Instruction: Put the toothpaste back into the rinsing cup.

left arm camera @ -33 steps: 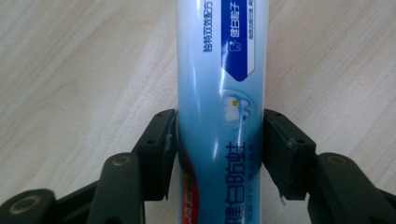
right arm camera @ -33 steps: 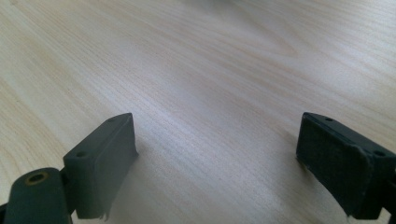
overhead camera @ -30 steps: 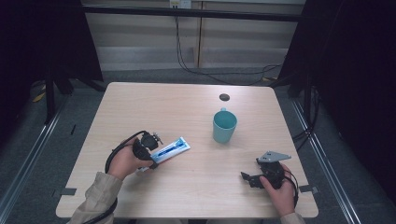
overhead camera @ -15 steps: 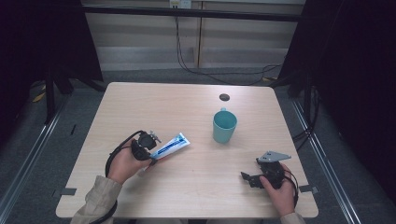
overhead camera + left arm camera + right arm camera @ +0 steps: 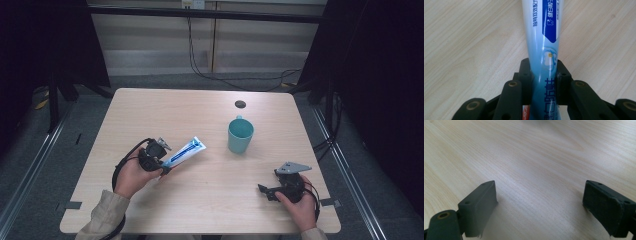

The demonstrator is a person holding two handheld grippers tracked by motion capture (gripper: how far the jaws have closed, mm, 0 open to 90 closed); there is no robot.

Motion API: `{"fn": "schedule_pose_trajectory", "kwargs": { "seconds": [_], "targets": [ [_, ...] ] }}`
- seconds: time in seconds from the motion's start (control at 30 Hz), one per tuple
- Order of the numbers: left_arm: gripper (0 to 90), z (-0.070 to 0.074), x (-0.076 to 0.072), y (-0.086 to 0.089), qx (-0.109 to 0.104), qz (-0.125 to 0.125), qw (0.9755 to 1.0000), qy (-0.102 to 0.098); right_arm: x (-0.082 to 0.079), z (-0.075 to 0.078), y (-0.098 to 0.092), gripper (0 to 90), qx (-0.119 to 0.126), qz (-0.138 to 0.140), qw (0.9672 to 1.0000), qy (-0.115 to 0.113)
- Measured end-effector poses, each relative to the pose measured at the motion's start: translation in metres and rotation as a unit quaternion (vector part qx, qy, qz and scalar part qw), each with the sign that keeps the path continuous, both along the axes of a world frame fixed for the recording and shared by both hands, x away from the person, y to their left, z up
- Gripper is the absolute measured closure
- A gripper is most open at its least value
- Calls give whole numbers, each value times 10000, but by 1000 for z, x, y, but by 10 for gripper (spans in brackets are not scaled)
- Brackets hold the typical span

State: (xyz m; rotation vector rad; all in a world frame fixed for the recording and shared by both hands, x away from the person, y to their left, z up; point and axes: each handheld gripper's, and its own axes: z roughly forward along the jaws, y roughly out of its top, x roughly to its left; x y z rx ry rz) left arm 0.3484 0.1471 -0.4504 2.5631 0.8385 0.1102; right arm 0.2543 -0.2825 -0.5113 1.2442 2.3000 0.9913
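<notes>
High view: the left tool [image 5: 159,161] sits at the near-left part of the desk [image 5: 150,110], clamped on the lower end of a blue-and-white toothpaste tube [image 5: 184,152]. The tube sticks out of the tool toward the right and far side, pointing roughly at the teal cup [image 5: 240,135], which stands upright a little to the right of the desk's middle, well apart from the tube. A small dark disc [image 5: 240,104] lies beyond the cup.

The left gripper view shows the pads pressed on both sides of the tube [image 5: 542,50], which runs straight up between them, its printed face upward, with wood grain below it. The grip looks centred, not skewed.

The step in hand seems to be carrying the tube, probably toward the cup. To do it well, the hold should stay firm but not crush the soft body; the tube should be lifted clear of the desk before swinging it, and its free end should be kept from knocking the cup's rim, since the cup could tip.

The right tool [image 5: 272,190] rests at the near-right of the desk, jaws wide apart with nothing between them; the right gripper view shows bare wood between the 2 pads [image 5: 480,207].
</notes>
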Motion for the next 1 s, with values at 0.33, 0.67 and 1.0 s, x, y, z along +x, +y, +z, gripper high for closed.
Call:
{"fn": "schedule_pose_trajectory", "kwargs": {
  "seconds": [0.33,0.67,1.0],
  "targets": [
    [730,6,-2,1,-226,41,9997,-48,0,0,0,114,15,2,10000,10],
    [730,12,-5,-2,-389,-14,9991,-169,0,2,-5,147,220,-162,9996,115],
    [730,16,-6,-6,-598,49,9976,-347,2,14,-2,157,358,-70,9993,109]
  ]
}}
